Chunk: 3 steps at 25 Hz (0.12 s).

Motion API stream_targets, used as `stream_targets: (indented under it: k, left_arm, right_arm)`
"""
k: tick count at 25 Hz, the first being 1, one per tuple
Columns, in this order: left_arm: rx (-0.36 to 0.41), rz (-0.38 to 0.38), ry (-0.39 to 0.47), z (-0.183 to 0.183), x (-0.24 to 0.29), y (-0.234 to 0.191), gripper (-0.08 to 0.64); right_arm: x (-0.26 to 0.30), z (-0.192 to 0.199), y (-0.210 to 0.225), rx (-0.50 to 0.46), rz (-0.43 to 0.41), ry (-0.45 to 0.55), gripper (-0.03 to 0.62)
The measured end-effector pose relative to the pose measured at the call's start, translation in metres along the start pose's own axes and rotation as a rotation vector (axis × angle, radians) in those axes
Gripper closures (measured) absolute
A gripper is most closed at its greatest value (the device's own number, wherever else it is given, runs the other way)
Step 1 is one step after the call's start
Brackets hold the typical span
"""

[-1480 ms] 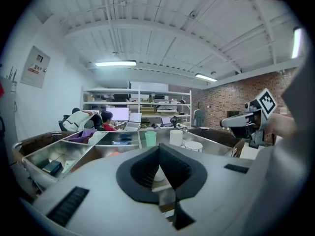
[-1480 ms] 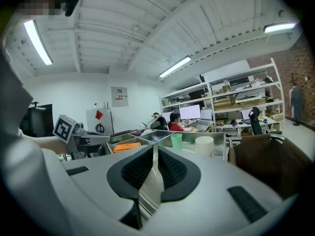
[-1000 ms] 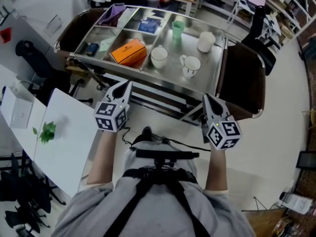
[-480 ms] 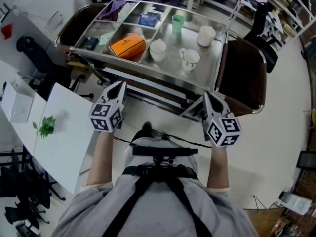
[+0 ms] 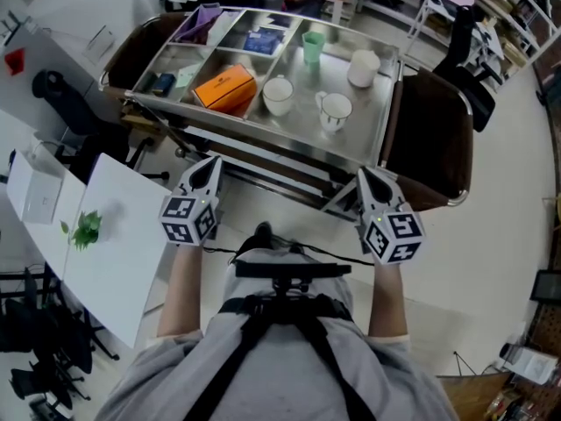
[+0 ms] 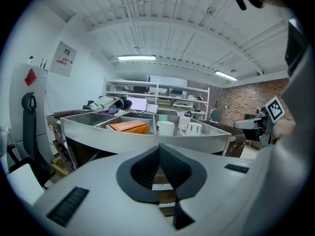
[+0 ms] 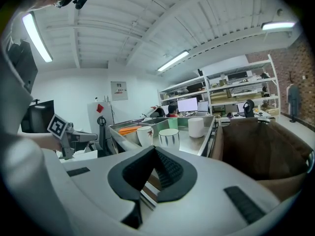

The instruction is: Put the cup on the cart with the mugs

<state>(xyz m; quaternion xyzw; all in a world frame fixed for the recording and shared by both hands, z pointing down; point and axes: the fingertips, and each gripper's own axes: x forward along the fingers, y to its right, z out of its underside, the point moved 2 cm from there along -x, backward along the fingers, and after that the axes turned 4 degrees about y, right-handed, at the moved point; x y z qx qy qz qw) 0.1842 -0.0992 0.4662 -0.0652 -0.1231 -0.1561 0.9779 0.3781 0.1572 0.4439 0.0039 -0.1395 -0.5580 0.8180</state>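
Overhead look down at a steel cart point(image 5: 298, 123) straight in front of a standing person. In its open right-hand section, four upright vessels close together but apart: a pale green cup point(image 5: 313, 46) at the far side, a white handleless cup point(image 5: 363, 67) to the right of that, then a plain white mug point(image 5: 278, 95) and a patterned mug point(image 5: 334, 110) nearer the front. In a left-hand compartment, an orange box point(image 5: 226, 89).

Held short of the cart's near rim, one on each side of the body: the left tool point(image 5: 213, 165) and the right tool point(image 5: 365, 176), both aimed at the cart and tipped slightly down. Jaws of each pressed together, with nothing between them.

Key relation: cups ahead, beyond the near rim, and further right than left. Right tool nearer, almost in line with the patterned mug and the white handleless cup behind it. Left tool opposite the orange box instead. No long axis to line up with, being round and upright.

Task's cup: either the green or the white one, not decidable from here. Either way, already on the cart beside the mugs, so probably nothing left to carry. Any further reach probably best from the right, over the rim and past the patterned mug, at some risk of knocking it.
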Motion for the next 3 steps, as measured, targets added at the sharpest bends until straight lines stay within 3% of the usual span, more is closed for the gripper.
stream_targets:
  k: [3]
  left_arm:
    - [-0.002,0.001,0.002,-0.0004,0.0003,0.0024,0.558]
  right_arm:
    - [-0.001,0.003,0.0056,0.006,0.016,-0.011,0.586]
